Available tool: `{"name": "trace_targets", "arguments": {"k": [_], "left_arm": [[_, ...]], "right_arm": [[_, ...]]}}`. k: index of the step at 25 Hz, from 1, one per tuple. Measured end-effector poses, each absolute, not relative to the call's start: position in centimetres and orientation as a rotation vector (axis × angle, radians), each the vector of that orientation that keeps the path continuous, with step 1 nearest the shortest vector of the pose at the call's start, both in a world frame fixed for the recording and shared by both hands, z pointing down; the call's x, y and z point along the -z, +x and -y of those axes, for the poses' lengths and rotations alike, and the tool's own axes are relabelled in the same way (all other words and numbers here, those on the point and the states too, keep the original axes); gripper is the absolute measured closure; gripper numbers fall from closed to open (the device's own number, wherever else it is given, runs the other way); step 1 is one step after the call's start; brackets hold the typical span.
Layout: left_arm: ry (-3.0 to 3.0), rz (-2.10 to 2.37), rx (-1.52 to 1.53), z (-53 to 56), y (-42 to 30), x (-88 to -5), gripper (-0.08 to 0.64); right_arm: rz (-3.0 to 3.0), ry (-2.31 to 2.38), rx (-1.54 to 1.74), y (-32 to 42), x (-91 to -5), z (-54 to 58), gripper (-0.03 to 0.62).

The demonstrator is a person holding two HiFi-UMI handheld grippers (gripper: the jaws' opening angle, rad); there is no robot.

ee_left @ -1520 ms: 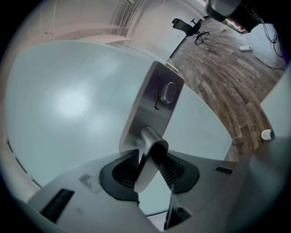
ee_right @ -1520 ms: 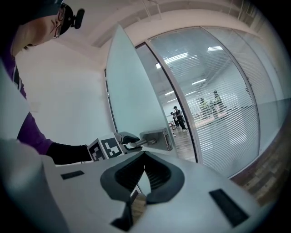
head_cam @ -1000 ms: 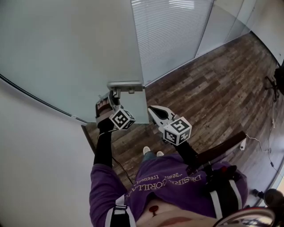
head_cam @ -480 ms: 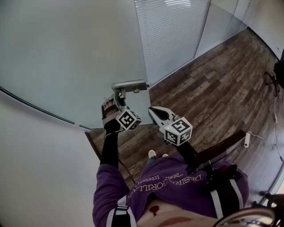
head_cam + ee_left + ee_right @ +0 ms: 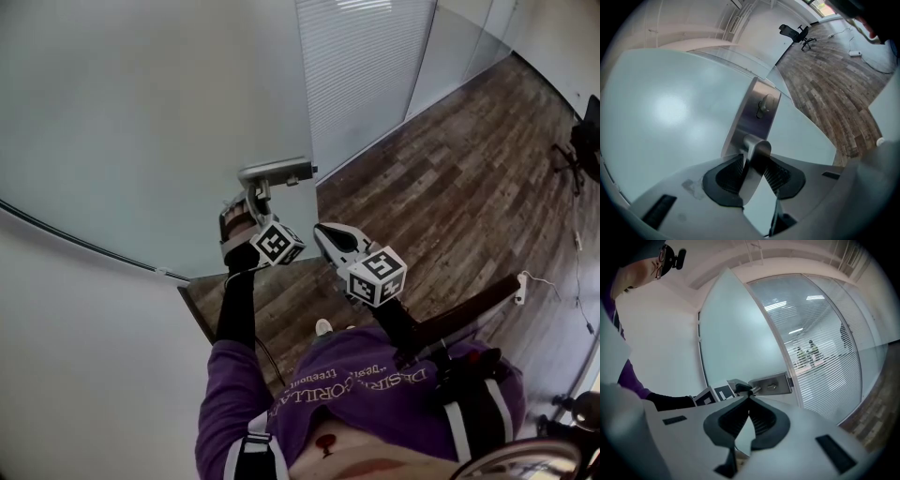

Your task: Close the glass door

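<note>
Two grippers reach out ahead of the person's purple shirt (image 5: 366,375). At far left is a white wall (image 5: 75,375). Beside it the frosted glass door (image 5: 141,122) stands open at an angle, its free edge out over the wood floor (image 5: 450,187). The left gripper (image 5: 752,164) is clamped on the door's metal lever handle (image 5: 757,149). Both ribbed pads press the sides of the bar, so the jaws are only as far apart as the bar is thick. The handle comes out of a steel plate (image 5: 757,110) with a small thumb-turn, set at the door's edge. Just to the right, the right gripper (image 5: 749,401) hangs in the air, clear of the door and pointing towards the plate. Its jaws meet at the tips with nothing between them. Further right a glass panel with horizontal blinds (image 5: 366,66) runs along the floor. A dark office chair (image 5: 586,141) stands at the far right edge.
</note>
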State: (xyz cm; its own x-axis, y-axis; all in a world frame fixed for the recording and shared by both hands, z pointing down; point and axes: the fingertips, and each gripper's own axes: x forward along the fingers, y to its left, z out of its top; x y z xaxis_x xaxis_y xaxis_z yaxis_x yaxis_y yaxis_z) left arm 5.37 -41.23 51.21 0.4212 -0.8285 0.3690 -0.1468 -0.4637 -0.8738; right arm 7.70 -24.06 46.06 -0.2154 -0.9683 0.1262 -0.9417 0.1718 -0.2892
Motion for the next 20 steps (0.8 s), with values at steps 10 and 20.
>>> {"name": "trace_targets", "arguments": {"k": [10, 20], "left_arm": [[-1.902, -0.841, 0.986, 43.5, 7.6, -49.6, 0.436], [-1.882, -0.847, 1.066, 44.8, 8.1, -51.5, 0.436]], "right_arm": [[-2.330, -1.955, 0.453, 7.0, -46.2, 25.9, 0.595], [-2.361, -1.938, 0.439, 8.3, -46.3, 26.2, 0.595]]}}
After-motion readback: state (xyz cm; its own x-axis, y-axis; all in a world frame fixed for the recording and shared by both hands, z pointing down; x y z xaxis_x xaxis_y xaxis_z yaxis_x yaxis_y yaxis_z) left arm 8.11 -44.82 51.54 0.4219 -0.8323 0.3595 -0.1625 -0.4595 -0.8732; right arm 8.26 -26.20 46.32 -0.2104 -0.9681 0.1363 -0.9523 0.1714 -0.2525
